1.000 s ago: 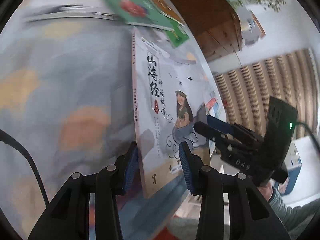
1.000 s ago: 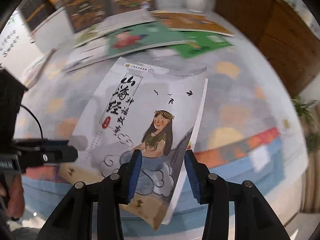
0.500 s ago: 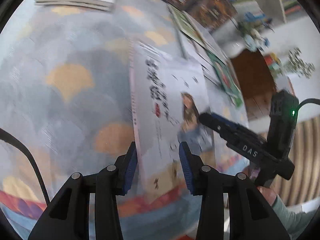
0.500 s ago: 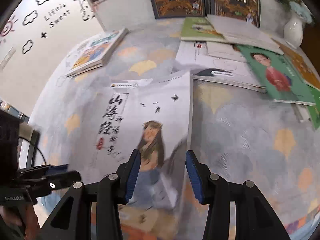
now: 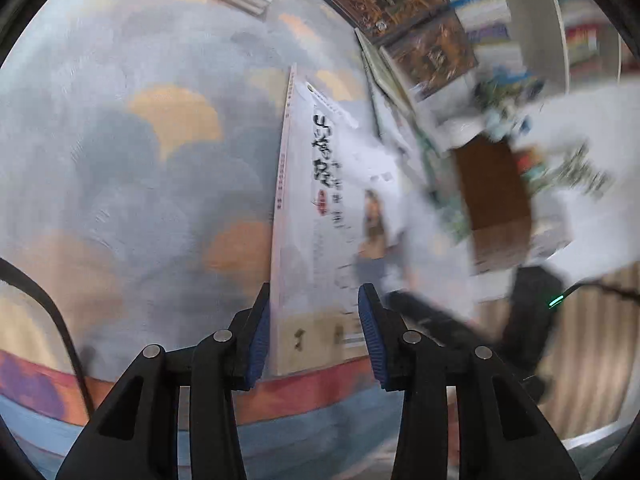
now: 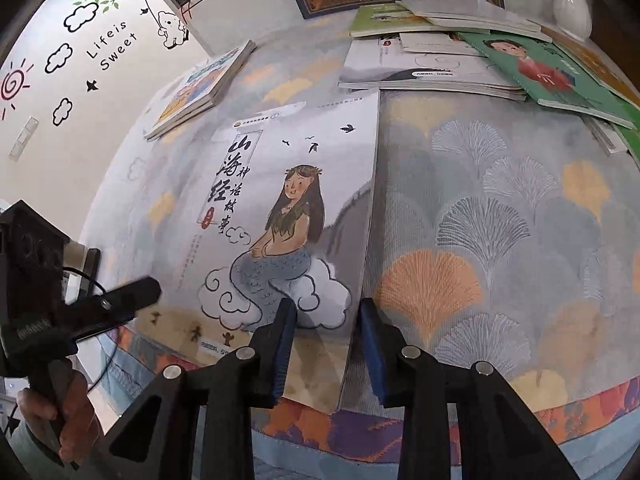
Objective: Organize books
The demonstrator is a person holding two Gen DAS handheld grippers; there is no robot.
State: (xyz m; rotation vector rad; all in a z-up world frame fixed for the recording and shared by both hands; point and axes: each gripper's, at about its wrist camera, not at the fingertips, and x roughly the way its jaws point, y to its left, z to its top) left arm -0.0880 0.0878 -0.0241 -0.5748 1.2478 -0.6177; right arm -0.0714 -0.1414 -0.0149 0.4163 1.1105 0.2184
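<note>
From the left wrist view, the left gripper [image 5: 312,330] has its jaws around the near left corner of the mermaid book [image 5: 328,216], spine side; the left pad lies against the spine edge, while the right pad seems to stand off the cover, so I cannot tell whether they pinch it. The book lies on the patterned cloth [image 5: 132,184] covering the surface. Right of the book the right gripper [image 5: 436,322] shows as a dark blur.

From the right wrist view, the right gripper [image 6: 326,338] straddles the book's [image 6: 280,216] near right corner; its jaws have just been closing around the page edge, pads not clearly pressing it. Beyond the book lie scattered books [image 6: 460,64]; to its far left, a small stack [image 6: 200,88]. The left gripper [image 6: 120,300] reaches toward the book's left side, held by a hand [image 6: 60,408].
</note>
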